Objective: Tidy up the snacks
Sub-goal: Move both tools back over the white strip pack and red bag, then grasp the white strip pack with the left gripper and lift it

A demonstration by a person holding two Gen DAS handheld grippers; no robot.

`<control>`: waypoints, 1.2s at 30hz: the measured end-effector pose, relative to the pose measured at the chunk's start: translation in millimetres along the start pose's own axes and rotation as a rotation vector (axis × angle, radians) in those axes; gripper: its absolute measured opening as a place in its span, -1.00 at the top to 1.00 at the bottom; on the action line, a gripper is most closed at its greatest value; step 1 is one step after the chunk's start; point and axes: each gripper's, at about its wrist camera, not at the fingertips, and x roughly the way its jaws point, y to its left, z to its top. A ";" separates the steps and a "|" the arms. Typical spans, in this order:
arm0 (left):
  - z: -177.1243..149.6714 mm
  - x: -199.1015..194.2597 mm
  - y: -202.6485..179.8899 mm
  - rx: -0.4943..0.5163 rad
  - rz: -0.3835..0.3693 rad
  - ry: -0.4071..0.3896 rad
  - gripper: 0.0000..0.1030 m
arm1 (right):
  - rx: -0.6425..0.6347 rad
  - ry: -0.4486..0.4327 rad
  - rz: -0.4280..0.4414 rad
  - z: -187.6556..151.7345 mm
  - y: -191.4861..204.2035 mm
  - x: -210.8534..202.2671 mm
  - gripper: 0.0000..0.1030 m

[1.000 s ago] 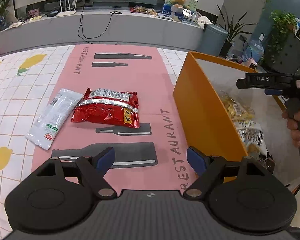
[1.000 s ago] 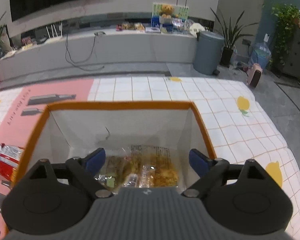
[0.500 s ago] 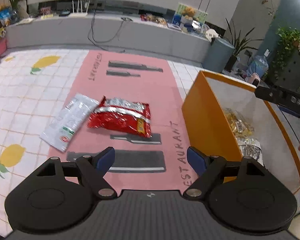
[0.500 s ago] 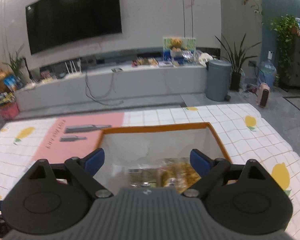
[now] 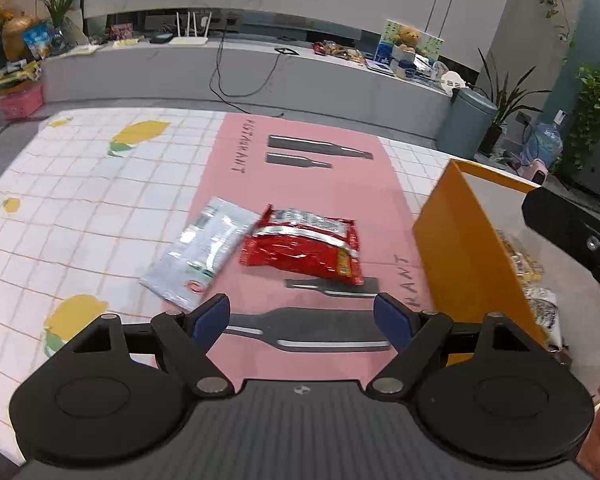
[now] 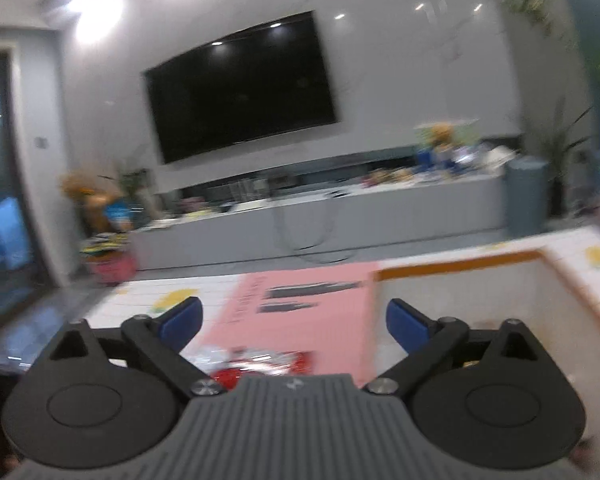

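Lying crosswise just ahead of the empty, wide left gripper (image 5: 302,316), red bag (image 5: 302,250); right gripper (image 6: 294,318) opening, empty, nearer the box (image 5: 456,256)

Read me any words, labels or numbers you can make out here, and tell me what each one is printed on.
"RESTAURANT", mirrored, far end of the pink mat.
"RANT", near end of that mat beside the orange box; the rest is hidden.
Red snack packet: print too small to read.
Silver packet: print too small to read.
Snacks in the box: unreadable.
Right wrist view: too blurred to read.
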 end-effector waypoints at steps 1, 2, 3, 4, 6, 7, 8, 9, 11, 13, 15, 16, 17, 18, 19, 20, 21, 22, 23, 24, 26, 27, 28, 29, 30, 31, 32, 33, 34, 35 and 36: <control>-0.1 -0.6 2.3 0.009 0.013 -0.005 -0.86 | 0.021 0.018 0.014 -1.5 2.9 3.7 -0.88; 0.1 -0.8 5.9 0.016 0.030 -0.010 -0.86 | 0.032 0.032 0.021 -3.1 5.9 7.4 -0.89; 0.5 -1.1 8.8 0.018 0.040 -0.014 -0.86 | 0.034 0.040 0.024 -4.2 7.2 10.4 -0.89; 1.7 -1.4 12.4 0.017 0.045 -0.017 -0.86 | 0.029 0.047 0.023 -5.7 10.4 14.5 -0.89; 6.5 -0.8 19.7 0.018 0.071 -0.023 -0.86 | 0.009 0.055 0.010 -8.4 15.8 21.2 -0.89; 9.0 -1.1 23.1 0.022 0.089 -0.030 -0.86 | -0.002 0.060 0.004 -10.4 19.1 24.6 -0.89; 11.3 -1.4 26.1 0.025 0.103 -0.039 -0.86 | -0.008 0.063 0.003 -11.4 20.5 27.3 -0.89; 14.6 -1.0 30.3 0.025 0.120 -0.048 -0.86 | -0.012 0.066 0.007 -14.4 23.9 30.2 -0.89; 20.3 1.0 39.2 0.018 0.144 -0.054 -0.86 | -0.015 0.081 0.023 -17.8 23.2 33.2 -0.89; 25.7 5.7 48.9 0.000 0.160 -0.047 -0.86 | -0.021 0.097 0.034 -22.5 28.7 41.0 -0.89; 29.6 10.9 56.5 -0.019 0.176 -0.035 -0.86 | -0.033 0.109 0.037 -27.1 34.6 47.6 -0.89; 30.7 13.1 59.0 -0.028 0.180 -0.030 -0.86 | -0.040 0.116 0.039 -28.8 37.2 51.8 -0.89; 32.2 16.0 61.4 -0.034 0.181 -0.025 -0.86 | -0.041 0.123 0.036 -30.7 39.0 55.2 -0.89; 33.5 18.8 63.5 -0.033 0.179 -0.022 -0.86 | -0.036 0.140 0.036 -32.6 39.1 58.6 -0.91; 35.1 21.9 64.9 -0.028 0.178 -0.030 -0.86 | -0.026 0.169 0.043 -33.6 39.5 65.5 -0.92; 35.2 23.8 66.7 -0.020 0.180 -0.037 -0.86 | -0.016 0.195 0.052 -34.1 38.8 72.7 -0.93; 36.8 28.3 67.6 -0.008 0.179 -0.033 -0.86 | -0.009 0.210 0.053 -36.8 41.7 79.2 -0.93; 38.0 33.1 68.5 0.004 0.169 -0.017 -0.86 | -0.001 0.222 0.045 -37.1 40.5 83.3 -0.93; 39.9 39.6 69.6 0.017 0.149 0.010 -0.86 | 0.011 0.229 0.027 -36.5 38.3 87.3 -0.93; 41.3 45.3 70.2 0.031 0.130 0.030 -0.86 | 0.023 0.232 0.011 -37.0 37.0 87.5 -0.93; 43.3 57.9 70.2 0.069 0.110 0.057 -0.86 | 0.061 0.242 -0.009 -35.3 30.9 90.1 -0.93; 43.7 65.9 70.4 0.088 0.110 0.067 -0.86 | 0.081 0.246 -0.010 -34.5 28.5 90.7 -0.93; 43.6 72.1 70.9 0.099 0.112 0.076 -0.86 | 0.094 0.248 -0.009 -34.1 27.5 89.8 -0.93; 43.2 79.6 72.0 0.105 0.111 0.089 -0.86 | 0.103 0.247 -0.007 -33.7 26.5 89.9 -0.93; 43.4 87.3 73.6 0.104 0.103 0.104 -0.86 | 0.108 0.245 -0.009 -33.8 25.7 89.2 -0.93; 43.3 94.5 75.3 0.099 0.086 0.114 -0.86 | 0.107 0.246 -0.013 -33.4 25.2 88.6 -0.93; 42.3 100.7 78.2 0.098 0.063 0.120 -0.86 | 0.103 0.248 -0.018 -33.2 25.7 89.6 -0.93; 41.2 108.0 80.0 0.106 0.035 0.129 -0.86 | 0.097 0.250 -0.024 -33.2 26.3 89.7 -0.93; 40.1 113.7 81.0 0.120 0.022 0.138 -0.86 | 0.093 0.250 -0.025 -33.3 26.5 90.4 -0.93; 39.2 117.4 81.5 0.129 0.018 0.140 -0.86 | 0.091 0.250 -0.027 -33.4 26.0 91.5 -0.93; 38.7 121.5 82.9 0.135 0.019 0.139 -0.86 | 0.092 0.250 -0.029 -33.2 25.1 90.5 -0.93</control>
